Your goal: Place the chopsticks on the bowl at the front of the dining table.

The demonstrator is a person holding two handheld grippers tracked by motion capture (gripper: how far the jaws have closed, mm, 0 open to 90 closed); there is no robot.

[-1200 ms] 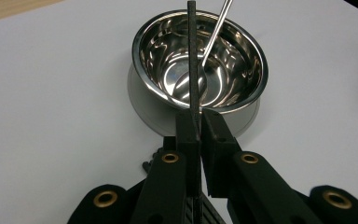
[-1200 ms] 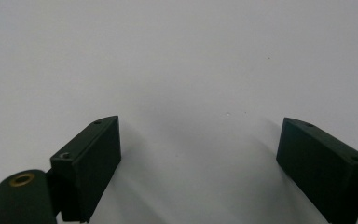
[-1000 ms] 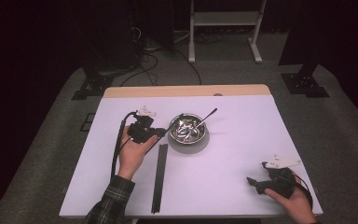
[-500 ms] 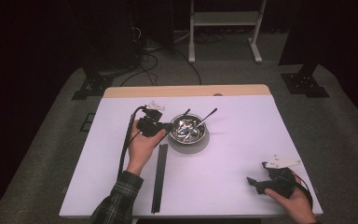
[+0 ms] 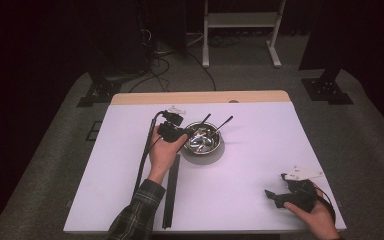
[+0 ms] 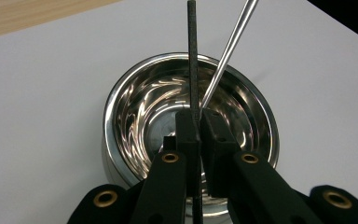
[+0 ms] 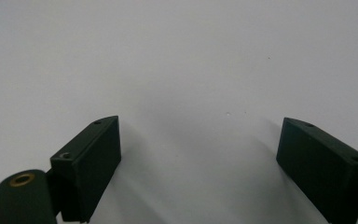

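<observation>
Black left gripper (image 5: 177,131) (brass-coloured screws), black trailing cable (image 5: 146,150), plaid sleeve (image 5: 137,216), right gripper (image 5: 275,197) grey-plated.

Grey carpet floor (image 5: 55,165) — dark room, white stand (image 5: 240,30) behind.

My left gripper (image 6: 198,128) is clamped on a thin dark chopstick (image 6: 192,56), which runs straight up between the pads and out over a round, shiny steel bowl (image 6: 135,107). A slim silver utensil handle (image 6: 228,51) leans beside the chopstick, slanting off to the far right. The bowl (image 5: 203,138) stands left of centre on the white table, towards its far side.
</observation>
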